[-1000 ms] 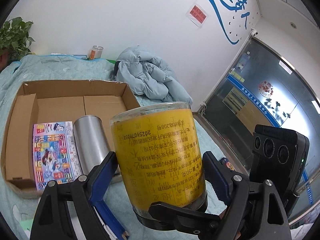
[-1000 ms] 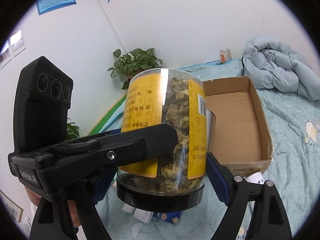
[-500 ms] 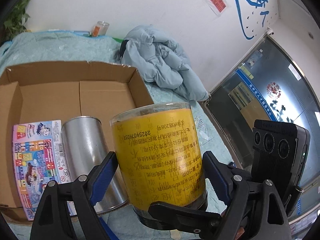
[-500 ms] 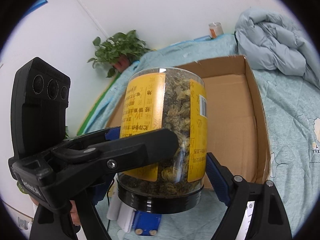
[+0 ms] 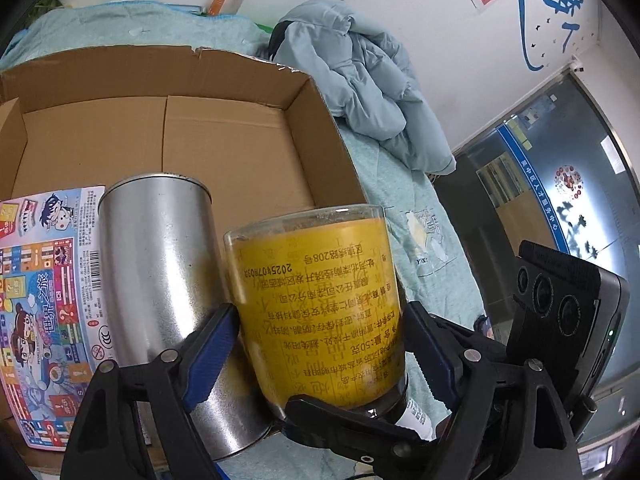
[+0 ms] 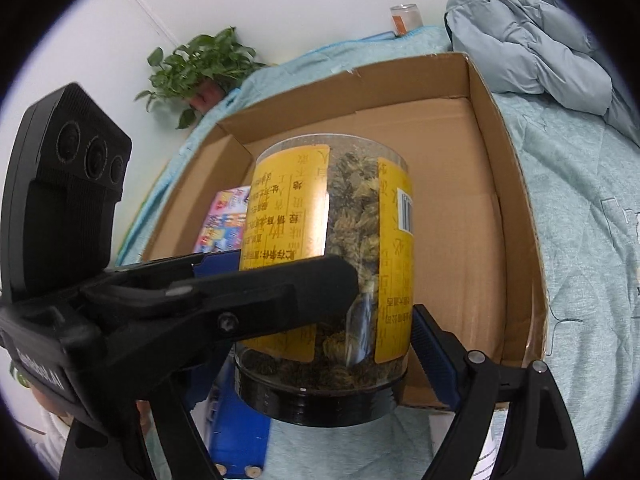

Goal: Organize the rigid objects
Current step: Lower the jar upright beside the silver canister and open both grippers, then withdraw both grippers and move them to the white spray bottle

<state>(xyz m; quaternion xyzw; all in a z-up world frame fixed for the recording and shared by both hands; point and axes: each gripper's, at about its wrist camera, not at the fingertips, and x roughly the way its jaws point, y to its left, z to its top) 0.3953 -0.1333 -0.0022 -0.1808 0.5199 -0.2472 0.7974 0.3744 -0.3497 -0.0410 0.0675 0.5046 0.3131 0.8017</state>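
Observation:
A clear jar with a yellow label and a black lid (image 5: 320, 304) (image 6: 332, 264), full of dried flowers, is held lid-down between both grippers. My left gripper (image 5: 320, 340) is shut on its sides. My right gripper (image 6: 320, 344) is shut on it too, crossing the left one. The jar hangs over the near edge of an open cardboard box (image 5: 224, 140) (image 6: 480, 200). Inside the box lie a silver metal can (image 5: 168, 288) and a colourful flat game box (image 5: 40, 304) (image 6: 228, 224).
The box sits on a light teal bedspread (image 5: 424, 240). A pale blue puffer jacket (image 5: 360, 72) (image 6: 540, 32) lies beyond it. A potted plant (image 6: 200, 68) and a small orange-labelled jar (image 5: 226, 0) stand by the wall. A blue item (image 6: 236, 432) lies below the jar.
Both grippers have carried the jar forward and down toward the box. The box, the silver can and the game box now look larger and closer.

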